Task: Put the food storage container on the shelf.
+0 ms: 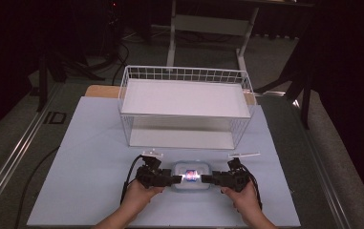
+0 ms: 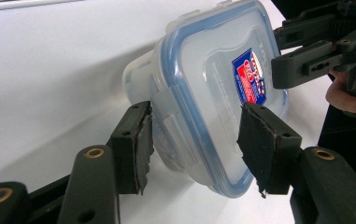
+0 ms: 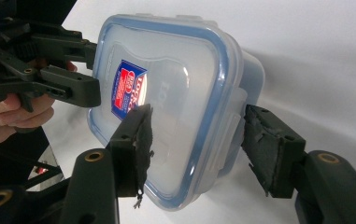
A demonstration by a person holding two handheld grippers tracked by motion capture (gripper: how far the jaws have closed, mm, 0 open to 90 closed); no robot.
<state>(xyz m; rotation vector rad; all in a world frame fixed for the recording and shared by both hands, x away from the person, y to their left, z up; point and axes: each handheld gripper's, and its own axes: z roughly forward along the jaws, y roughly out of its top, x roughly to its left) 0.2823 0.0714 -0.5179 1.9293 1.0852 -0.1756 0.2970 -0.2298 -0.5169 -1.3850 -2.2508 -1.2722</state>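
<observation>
Box [image 1: 191,177]: one, lidded, on the table [image 1: 89,157] just before the basket [image 1: 185,107], one. High view: left hand-held gripper [image 1: 176,180] and right hand-held gripper [image 1: 206,179] flank it.

Left gripper view: jaws straddle its latch, contact unclear.

Right gripper view: likewise. Step: gripping both ends; next, firm squeeze and level lift.

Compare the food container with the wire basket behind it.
The container is small, translucent plastic, with a blue-rimmed lid on; the basket is large, white wire, open-topped. The container sits between the left tongs and right tongs; the basket stands untouched. Both rest on the table.
</observation>
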